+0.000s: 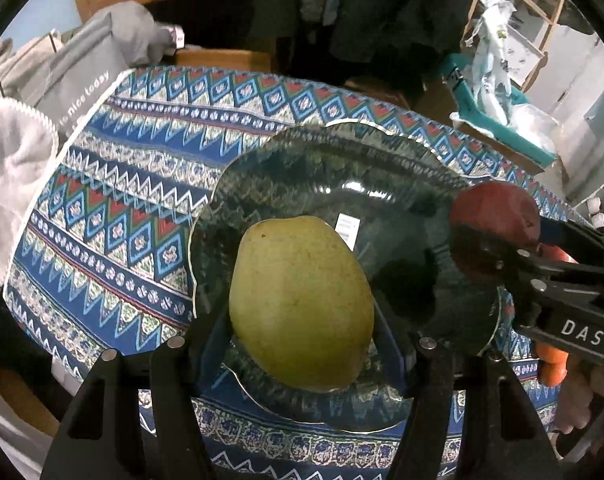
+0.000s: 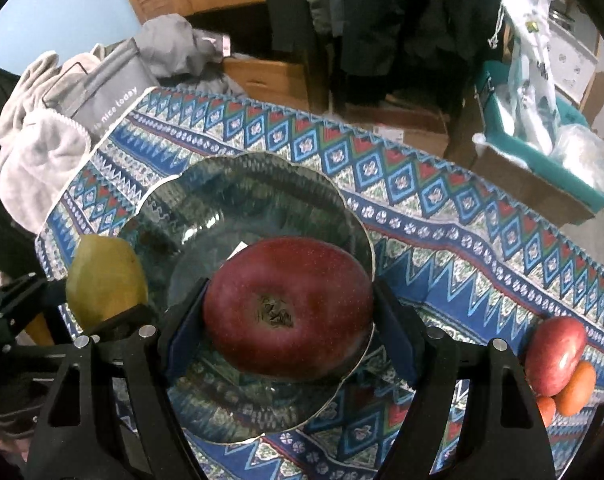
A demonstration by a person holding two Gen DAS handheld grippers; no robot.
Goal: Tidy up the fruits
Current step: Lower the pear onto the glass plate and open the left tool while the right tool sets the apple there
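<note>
In the left wrist view, the left gripper point(image 1: 302, 344) fills the bottom of the frame, its two black fingers closed narrowly around a green-yellow pear point(image 1: 301, 300), which sits at the lower centre of the picture over the near part of a dark glass bowl point(image 1: 342, 160). The bowl rests on a blue patterned tablecloth point(image 1: 114, 216) and looks empty inside, apart from a white label seen through the glass. At the right edge the right gripper point(image 1: 498, 236) reaches in, holding a dark red apple point(image 1: 496, 220) above the bowl's right rim. In the right wrist view, the same red apple point(image 2: 288, 308) sits at the lower centre between the fingers of the right gripper point(image 2: 288, 344), clasped on both sides over the bowl point(image 2: 238, 184). The pear point(image 2: 106, 276) shows at the left middle, pinched in the left gripper point(image 2: 102, 312). At the lower right, well apart from the bowl, a smaller red fruit point(image 2: 555, 354) lies on the tablecloth point(image 2: 442, 216) touching two orange fruits point(image 2: 576, 390). As I judge it, the work is at an early stage: nothing lies in the bowl yet, two fruits are poised for release, and at least three are left on the cloth.
</note>
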